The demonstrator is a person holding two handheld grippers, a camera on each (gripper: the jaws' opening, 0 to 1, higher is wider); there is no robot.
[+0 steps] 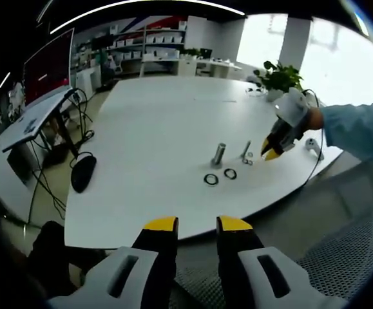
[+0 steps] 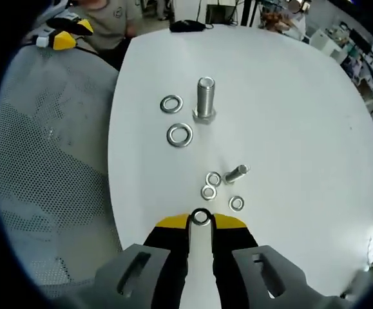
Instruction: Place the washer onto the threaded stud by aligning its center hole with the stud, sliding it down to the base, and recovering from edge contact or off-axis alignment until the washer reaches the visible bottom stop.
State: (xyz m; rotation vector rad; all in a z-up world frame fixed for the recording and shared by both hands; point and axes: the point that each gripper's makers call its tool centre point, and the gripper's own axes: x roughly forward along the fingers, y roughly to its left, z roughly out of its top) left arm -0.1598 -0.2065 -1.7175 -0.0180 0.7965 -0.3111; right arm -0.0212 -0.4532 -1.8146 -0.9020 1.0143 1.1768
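In the right gripper view my right gripper (image 2: 201, 221) is shut on a small steel washer (image 2: 201, 217), pinched by its rim between the yellow tips just above the white table (image 2: 289, 116). Ahead of it stands a small threaded stud (image 2: 236, 172), with three loose small washers (image 2: 208, 192) around its foot. Farther off a large threaded stud (image 2: 205, 98) stands upright beside two large washers (image 2: 180, 135). The left gripper view shows my left gripper (image 1: 197, 225) open and empty, off the table's near edge. There the right gripper (image 1: 273, 149) hovers right of the small stud (image 1: 246, 151).
A black mouse (image 1: 83, 172) lies near the table's left edge. A mesh chair (image 2: 51, 161) sits beside the table. A potted plant (image 1: 279, 77) stands at the far right, a side desk (image 1: 31, 119) with a monitor stands at the left. A person (image 2: 105, 16) sits behind the left gripper (image 2: 64, 35).
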